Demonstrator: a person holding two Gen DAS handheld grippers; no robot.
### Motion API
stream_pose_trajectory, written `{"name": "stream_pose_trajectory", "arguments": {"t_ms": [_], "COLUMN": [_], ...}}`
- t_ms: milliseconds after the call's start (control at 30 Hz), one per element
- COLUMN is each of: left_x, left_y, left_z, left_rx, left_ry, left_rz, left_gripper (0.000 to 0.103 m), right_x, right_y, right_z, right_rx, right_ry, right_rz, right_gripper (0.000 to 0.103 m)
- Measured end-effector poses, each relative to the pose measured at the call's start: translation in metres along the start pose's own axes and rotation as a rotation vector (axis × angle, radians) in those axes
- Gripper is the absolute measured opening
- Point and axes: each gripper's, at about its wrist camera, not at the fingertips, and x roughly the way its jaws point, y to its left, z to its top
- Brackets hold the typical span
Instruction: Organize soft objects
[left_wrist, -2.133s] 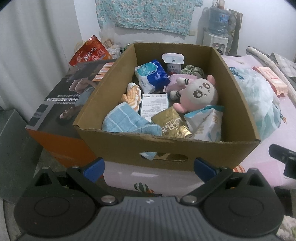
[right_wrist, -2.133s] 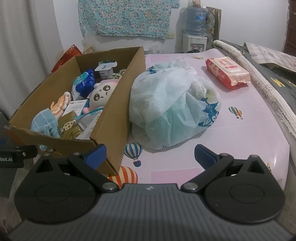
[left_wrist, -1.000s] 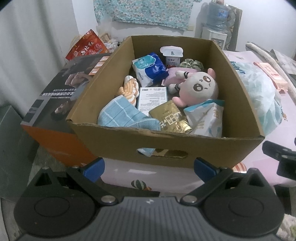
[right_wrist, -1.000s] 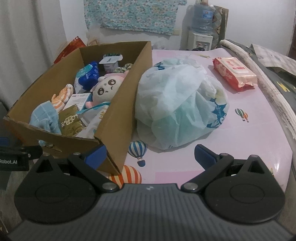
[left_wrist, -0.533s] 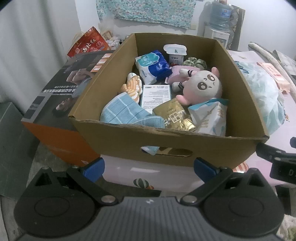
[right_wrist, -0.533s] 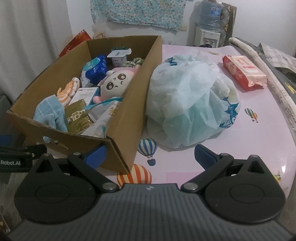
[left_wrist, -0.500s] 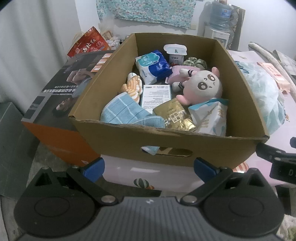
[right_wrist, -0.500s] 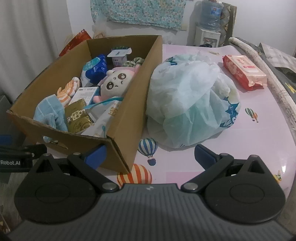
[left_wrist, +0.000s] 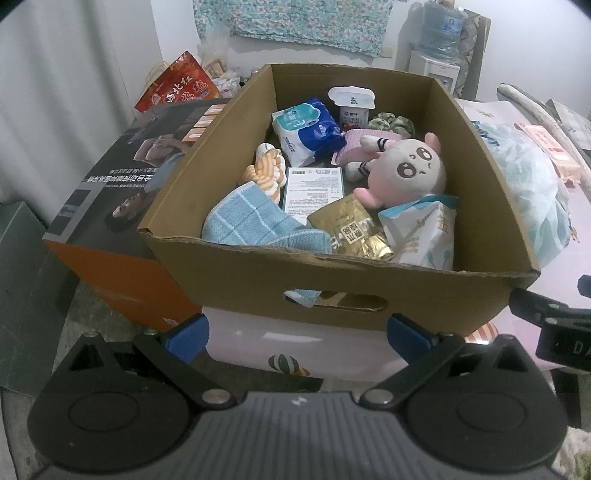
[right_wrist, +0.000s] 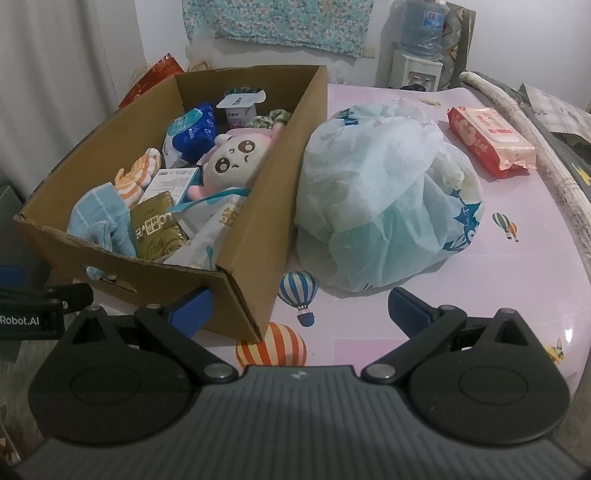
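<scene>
A cardboard box (left_wrist: 332, 280) (right_wrist: 258, 236) sits at the near left corner of the pink table. Inside lie a pink plush doll (left_wrist: 406, 173) (right_wrist: 232, 158), a blue checked cloth (left_wrist: 251, 221) (right_wrist: 99, 214), an orange striped sock (left_wrist: 266, 173), a blue tissue pack (left_wrist: 306, 129), a gold packet (left_wrist: 351, 232), a white pouch (left_wrist: 421, 232), a white cup (left_wrist: 352, 105) and a green scrunchie (left_wrist: 391, 123). My left gripper (left_wrist: 297, 330) hangs open just in front of the box. My right gripper (right_wrist: 299, 308) is open over the box's near right corner, with nothing between its fingers.
A stuffed pale plastic bag (right_wrist: 388, 206) lies right of the box. A pink wipes pack (right_wrist: 491, 138) rests at the table's far right. A dark printed carton (left_wrist: 122, 192) and a red bag (left_wrist: 173, 88) stand left of the box. A water dispenser (right_wrist: 417, 70) stands at the back wall.
Both grippers have crept slightly forward and to the left toward the box; they stay open. Nothing in the box or on the table has moved.
</scene>
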Motion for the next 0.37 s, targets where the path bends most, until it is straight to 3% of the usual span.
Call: {"name": "stream_pose_trajectory", "arguments": {"t_ms": [367], "left_x": [-0.0023], "left_y": [-0.0009], "left_z": [0.0013], "left_rx": [0.002], "left_ry": [-0.004], "left_rz": [0.002], "left_gripper": [0.103], "right_x": [-0.0009], "right_y": [0.0004], "right_z": [0.0003], "right_rx": [-0.002], "right_ry": [-0.002], "right_rz": [0.001], "right_gripper": [0.102]}}
